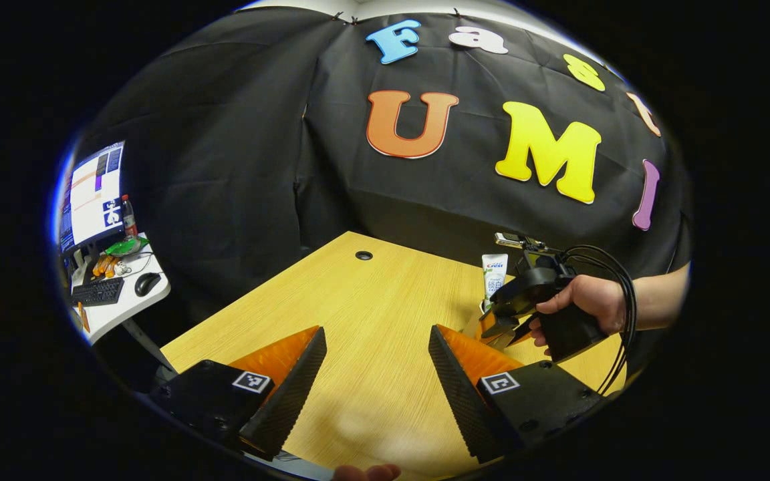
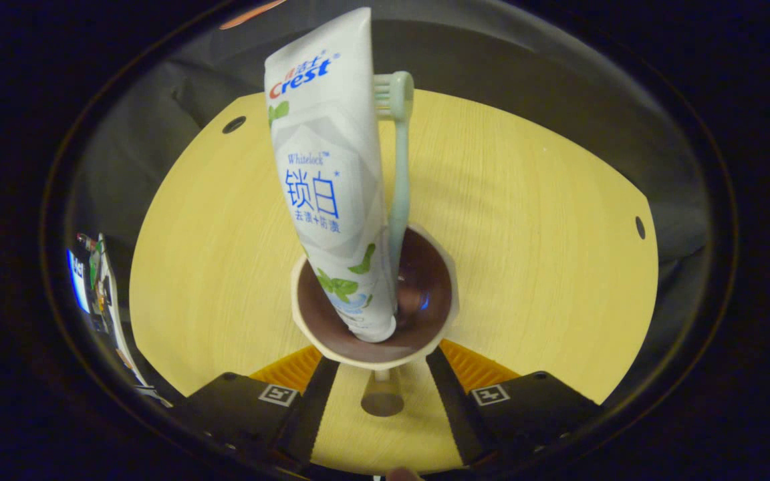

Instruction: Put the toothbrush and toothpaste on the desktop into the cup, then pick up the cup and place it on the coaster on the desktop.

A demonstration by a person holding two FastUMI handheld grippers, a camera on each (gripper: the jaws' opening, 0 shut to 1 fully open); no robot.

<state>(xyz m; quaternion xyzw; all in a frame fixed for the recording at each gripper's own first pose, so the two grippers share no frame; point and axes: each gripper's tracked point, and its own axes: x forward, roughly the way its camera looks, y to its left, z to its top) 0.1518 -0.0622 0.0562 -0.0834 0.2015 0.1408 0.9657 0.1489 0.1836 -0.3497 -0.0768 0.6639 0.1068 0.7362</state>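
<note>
Desk (image 2: 525,220) bare around cup (image 2: 375,357); right gripper (image 2: 375,374) pinching cup; left gripper (image 1: 377,374) spread wide.

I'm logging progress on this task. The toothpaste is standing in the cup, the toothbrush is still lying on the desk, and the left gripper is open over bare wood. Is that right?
Not quite. The toothbrush is not on the desk: the right gripper view shows it standing in the cup beside the toothpaste. The rest holds: the left gripper is open over bare wood.
</note>
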